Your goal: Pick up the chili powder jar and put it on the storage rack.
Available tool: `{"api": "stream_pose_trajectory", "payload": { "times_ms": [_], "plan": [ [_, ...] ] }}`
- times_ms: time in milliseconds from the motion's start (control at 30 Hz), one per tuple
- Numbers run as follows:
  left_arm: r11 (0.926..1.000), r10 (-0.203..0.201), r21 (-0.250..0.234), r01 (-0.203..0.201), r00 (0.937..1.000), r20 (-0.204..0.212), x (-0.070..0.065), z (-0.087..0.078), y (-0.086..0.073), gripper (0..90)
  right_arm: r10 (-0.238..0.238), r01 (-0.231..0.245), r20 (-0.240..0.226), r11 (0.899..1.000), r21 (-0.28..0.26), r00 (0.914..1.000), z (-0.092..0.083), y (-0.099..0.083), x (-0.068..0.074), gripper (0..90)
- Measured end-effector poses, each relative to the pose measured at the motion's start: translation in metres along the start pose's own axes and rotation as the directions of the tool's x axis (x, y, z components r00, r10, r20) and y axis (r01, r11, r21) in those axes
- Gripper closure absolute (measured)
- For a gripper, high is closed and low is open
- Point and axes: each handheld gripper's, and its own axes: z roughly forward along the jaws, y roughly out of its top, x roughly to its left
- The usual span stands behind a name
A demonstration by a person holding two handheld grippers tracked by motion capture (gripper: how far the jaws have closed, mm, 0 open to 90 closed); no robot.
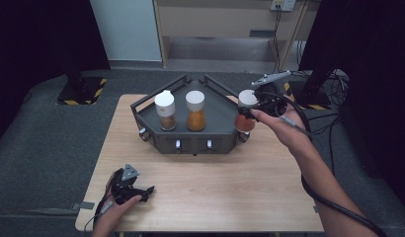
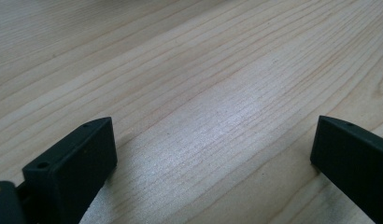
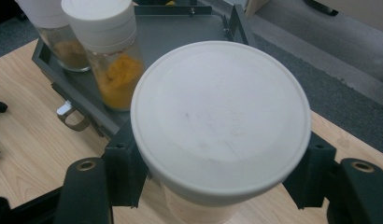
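A dark grey tray [image 1: 218,116] stands at the back middle of the wooden table. Two white-lidded spice jars stand upright in it: a brown-filled jar [image 1: 165,110] and an orange-filled jar [image 1: 195,110]. My right gripper [image 1: 251,114] is shut on a third jar [image 1: 247,98] with reddish-orange contents, held upright in the air just off the tray's right corner. In the right gripper view that jar's white lid [image 3: 221,121] sits between the black jaws of the right gripper [image 3: 217,179], with the orange-filled jar [image 3: 110,51] and brown-filled jar [image 3: 59,32] beyond. My left gripper [image 1: 136,187] rests at the front left, open and with nothing in it [image 2: 213,154].
The tray has raised rails at the back and small knobs [image 1: 177,143] on its front wall. Bare wood [image 1: 215,187] stretches between the tray and the near edge. Grey carpet surrounds the table, and a cable [image 1: 309,192] trails along the person's right forearm.
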Motion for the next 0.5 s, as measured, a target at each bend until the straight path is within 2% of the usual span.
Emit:
{"api": "stream_pose_trajectory", "payload": {
  "times_ms": [500],
  "plan": [
    [1.0000, 0.000, -0.001, 0.000, 1.0000, 0.000, 0.000, 0.000, 0.000, 0.0, 0.005, -0.005, 0.007, 1.000, -0.003, 1.0000, 0.015, 0.011, 0.001, 34.0]
  ]
}}
